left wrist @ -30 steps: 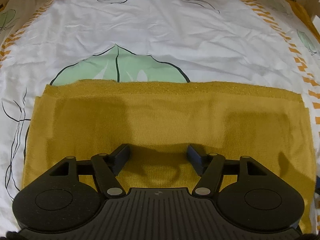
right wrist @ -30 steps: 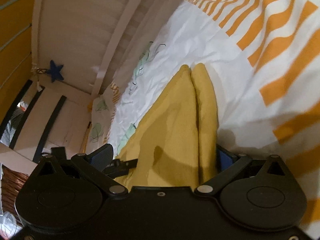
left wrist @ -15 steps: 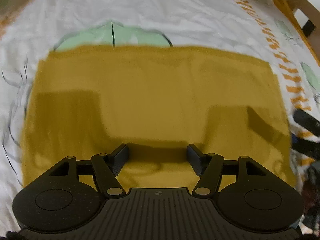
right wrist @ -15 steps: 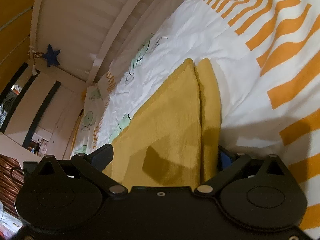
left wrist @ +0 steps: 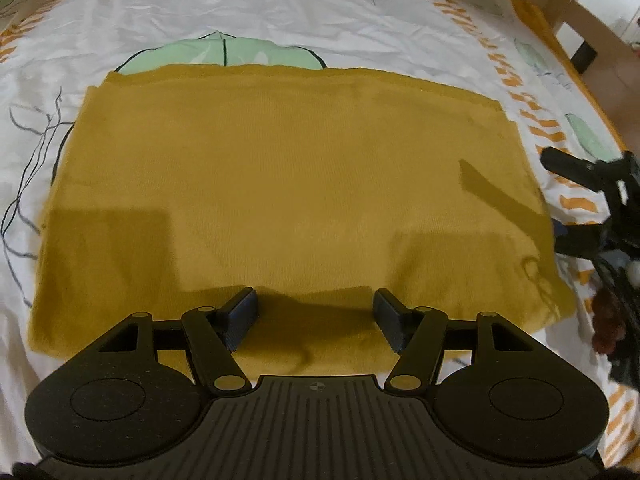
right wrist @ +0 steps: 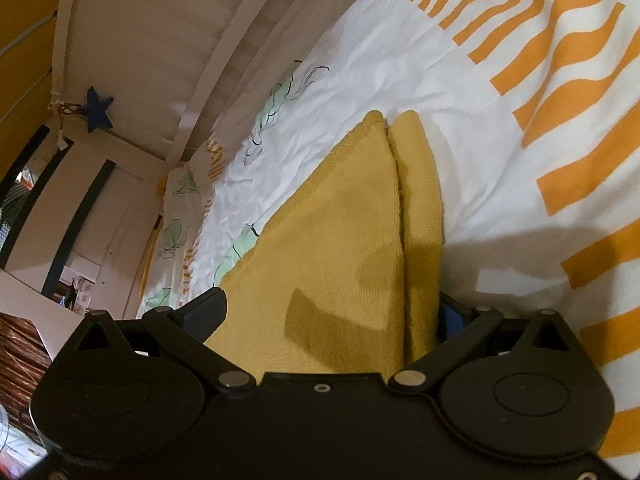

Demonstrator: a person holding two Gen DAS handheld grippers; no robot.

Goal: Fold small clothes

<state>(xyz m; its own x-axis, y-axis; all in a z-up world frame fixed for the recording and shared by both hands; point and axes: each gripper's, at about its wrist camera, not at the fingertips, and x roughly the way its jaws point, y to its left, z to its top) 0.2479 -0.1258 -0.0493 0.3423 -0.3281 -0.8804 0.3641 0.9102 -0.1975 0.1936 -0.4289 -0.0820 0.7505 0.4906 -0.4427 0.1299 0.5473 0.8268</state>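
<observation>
Left wrist view: the mustard knit garment (left wrist: 288,200) lies flat in a folded rectangle on the leaf-print bedsheet (left wrist: 280,12), ready for another fold; the left gripper (left wrist: 314,314) hovers level over its near edge, jaws apart and empty. Right wrist view: the right gripper (right wrist: 332,312) sits rolled sideways, jaws spread around the garment's layered side edge, not pinching yet.

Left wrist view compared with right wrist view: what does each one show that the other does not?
Only the left wrist view shows the whole flat yellow cloth and the right claw at its right edge. Only the right wrist view shows the cloth's two layers, the white bed rail and a blue star. Both show the cloth on the printed sheet.
</observation>
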